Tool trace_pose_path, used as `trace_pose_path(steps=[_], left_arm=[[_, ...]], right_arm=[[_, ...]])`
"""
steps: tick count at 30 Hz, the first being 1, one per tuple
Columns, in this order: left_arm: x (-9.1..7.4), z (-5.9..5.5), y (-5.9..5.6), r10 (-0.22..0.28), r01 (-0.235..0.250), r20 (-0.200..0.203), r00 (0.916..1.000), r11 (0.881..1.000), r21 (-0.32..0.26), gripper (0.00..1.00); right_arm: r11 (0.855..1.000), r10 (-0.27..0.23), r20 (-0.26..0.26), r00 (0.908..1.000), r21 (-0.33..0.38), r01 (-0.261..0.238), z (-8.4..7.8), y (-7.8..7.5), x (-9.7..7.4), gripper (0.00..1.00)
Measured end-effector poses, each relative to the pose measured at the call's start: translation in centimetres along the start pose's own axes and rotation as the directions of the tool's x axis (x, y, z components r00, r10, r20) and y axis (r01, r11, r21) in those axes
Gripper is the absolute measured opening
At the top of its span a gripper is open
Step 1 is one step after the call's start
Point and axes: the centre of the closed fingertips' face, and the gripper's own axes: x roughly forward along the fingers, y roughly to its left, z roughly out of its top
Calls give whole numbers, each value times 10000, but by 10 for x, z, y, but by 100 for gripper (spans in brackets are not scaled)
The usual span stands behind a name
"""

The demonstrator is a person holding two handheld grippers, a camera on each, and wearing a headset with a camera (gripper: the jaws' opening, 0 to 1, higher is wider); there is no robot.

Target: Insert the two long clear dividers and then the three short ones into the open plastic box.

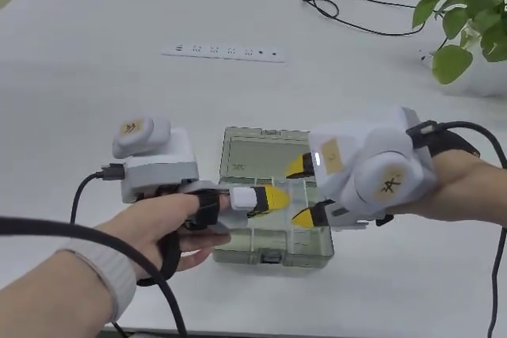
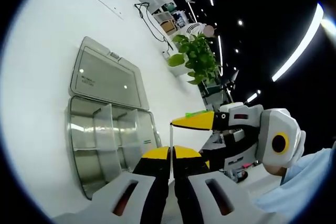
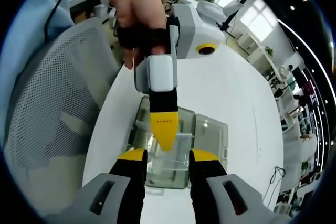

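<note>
The open clear plastic box point(image 1: 238, 252) lies on the white table, its lid point(image 1: 261, 150) folded flat behind it. In the left gripper view the box point(image 2: 79, 129) has clear partitions standing inside. My left gripper point(image 1: 273, 199) hovers over the box from the left, shut on a thin clear divider point(image 2: 170, 135) seen edge-on between its yellow tips. My right gripper point(image 1: 303, 190) faces it from the right and is open. Its yellow fingers point(image 3: 134, 157) straddle the divider point(image 3: 176, 149) and the left gripper's tip point(image 3: 164, 127), which hangs just above the box point(image 3: 210, 132).
A white power strip point(image 1: 224, 51) lies behind the box, a black cable point(image 1: 348, 1) loops at the back, and a potted plant point(image 1: 467, 13) stands at the far right. A grey mesh chair point(image 3: 58, 87) sits beside the table's near edge.
</note>
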Motion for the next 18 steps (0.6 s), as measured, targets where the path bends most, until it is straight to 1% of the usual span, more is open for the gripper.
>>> trace_pose_path(steps=[5,6,7,8,9,12,13,14,15,16,17,18], left_arm=[[-2,-1,1,-67,68,-35,10000,10000,60,0],[-2,-1,0,-110,110,-30,9999,9999,64,0],[-3,-1,0,-148,148,-5,9999,9998,100,0],[-3,-1,0,-141,141,-38,9999,9997,207,0],[-4,-1,1,-119,120,-54,9999,9994,318,0],[-6,-4,-1,-240,270,-315,9992,9947,989,0],[-7,-7,-2,-276,349,-504,9983,9881,1499,0],[-7,-8,-5,-384,482,-588,9975,9835,1742,0],[-8,-11,-10,-578,722,-735,9956,9747,2116,0],[-9,-12,-12,-619,798,-828,9946,9687,2350,0],[-10,-15,-13,-627,875,-1011,9929,9605,2642,0],[-10,-18,-15,-669,1023,-1225,9902,9451,3102,0]], right_arm=[[9999,160,15,9999,2,-160,1,2,1,33],[9999,150,-18,9999,36,-150,0,1,0,33],[9999,124,5,9999,89,-124,0,0,0,37],[9994,144,129,9998,303,-148,1,-1,-2,42],[9983,203,215,9996,551,-214,1,-3,-4,44],[9941,292,504,9983,1028,-343,2,-7,-13,42],[9914,366,577,9977,1235,-435,2,-8,-14,41],[9879,565,660,9962,1403,-653,2,-7,-17,40],[9837,708,785,9944,1596,-827,2,-7,-19,38],[9759,937,964,9909,1883,-1106,3,-5,-22,36],[9728,1033,1015,9895,1972,-1218,3,-4,-22,35],[9645,1241,1135,9858,2198,-1467,4,-3,-24,34]])
